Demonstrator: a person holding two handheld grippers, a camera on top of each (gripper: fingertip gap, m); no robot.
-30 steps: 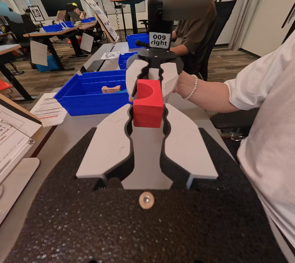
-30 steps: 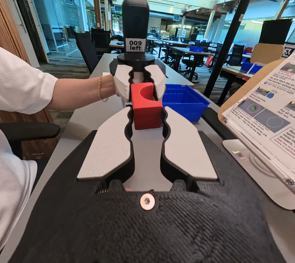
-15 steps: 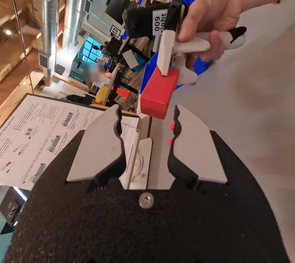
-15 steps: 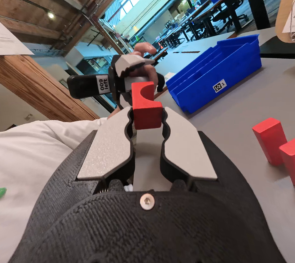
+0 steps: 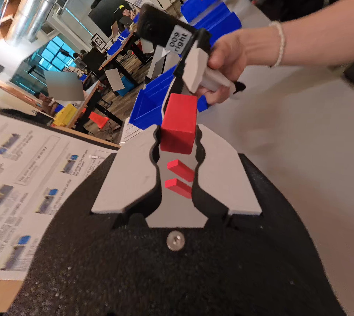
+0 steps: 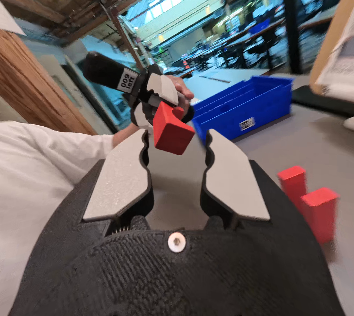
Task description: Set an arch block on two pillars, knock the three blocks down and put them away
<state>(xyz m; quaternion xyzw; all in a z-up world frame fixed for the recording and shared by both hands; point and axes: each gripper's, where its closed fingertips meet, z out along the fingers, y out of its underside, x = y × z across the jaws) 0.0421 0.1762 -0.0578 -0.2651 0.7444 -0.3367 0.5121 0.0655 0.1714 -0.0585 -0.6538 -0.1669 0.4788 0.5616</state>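
white printed label on the black stem of each tool. small printed sticker (image 6: 247, 123) on the front wall of the blue bin (image 6: 249, 107). printed instruction sheet (image 5: 38, 182) with small pictures and lines of text, propped on a board at the left, blurred.

left gripper (image 5: 178, 132) pressed shut on the red block (image 5: 179, 115), clamping it at the fingertips, up off the table. half-round notch cut into the block's far end, seen from the right wrist view. right gripper (image 6: 177, 132) spread wide, its tips on either side of that same block, with a clear gap on one side; contact on the other side hard to tell. a hand (image 5: 226, 61) wrapped round the right tool's grip.

smooth grey table (image 6: 287, 153) below. two more red blocks (image 6: 293, 182) (image 6: 319, 211) standing upright on it, just beside each other, near the right gripper. blue bin farther back on the same table.

large open workroom beyond: rows of desks, more blue bins, dark chairs, silver ducts overhead, timber beams, a skylight strip, wood plank floor.
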